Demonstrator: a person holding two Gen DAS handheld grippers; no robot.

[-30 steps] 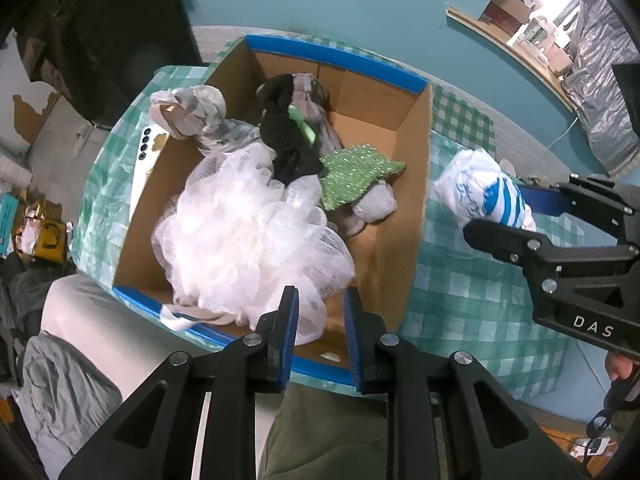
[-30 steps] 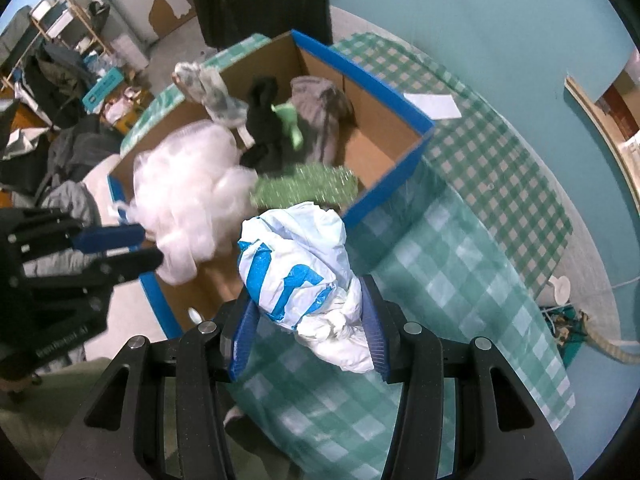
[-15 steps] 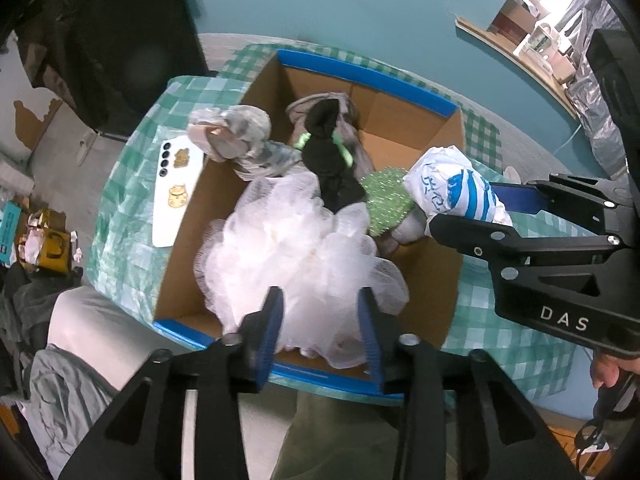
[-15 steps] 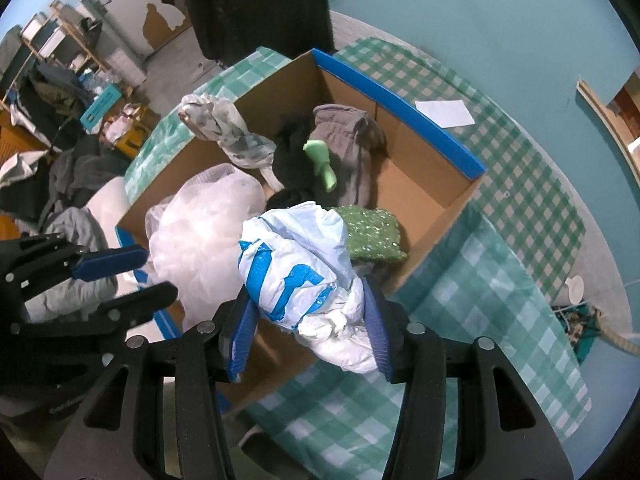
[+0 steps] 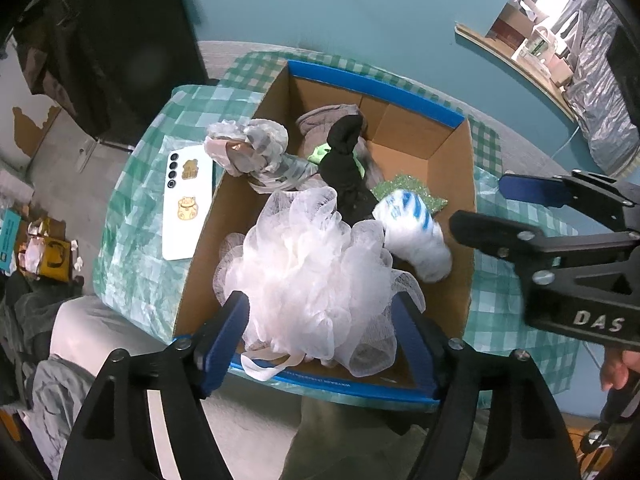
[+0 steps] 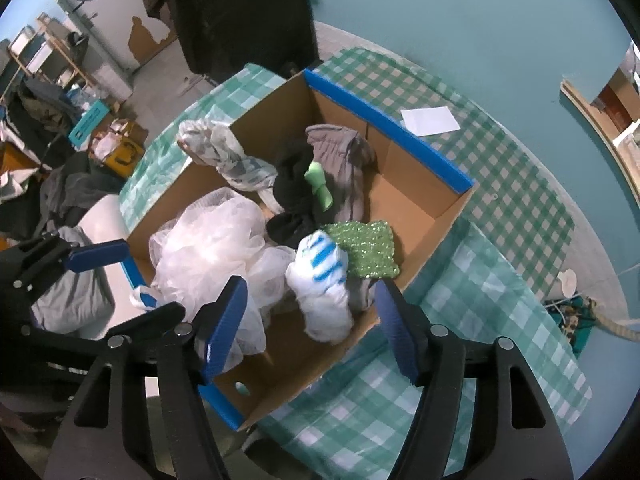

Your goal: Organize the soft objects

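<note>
An open cardboard box (image 5: pixel 452 200) (image 6: pixel 416 208) with blue-taped edges holds soft things: a white mesh pouf (image 5: pixel 312 276) (image 6: pixel 212 248), a black sock (image 5: pixel 344 168), a grey cloth (image 6: pixel 344 160), a green sponge (image 6: pixel 368 254) and a pale crumpled bag (image 5: pixel 248 152). A white-and-blue plastic bag (image 5: pixel 414 236) (image 6: pixel 324 288) lies blurred inside the box by its right wall. My left gripper (image 5: pixel 320 336) is open above the pouf. My right gripper (image 6: pixel 310 320) is open and empty above the bag; it also shows in the left wrist view (image 5: pixel 504 208).
The box stands on a green checked tablecloth (image 6: pixel 500 280). A white phone (image 5: pixel 186 200) lies left of the box, a white paper (image 6: pixel 430 120) behind it. Clothes and clutter lie on the floor to the left.
My right gripper moved over the box, opened and let go of the white-and-blue bag, which dropped into the box. My left gripper opened wide.
</note>
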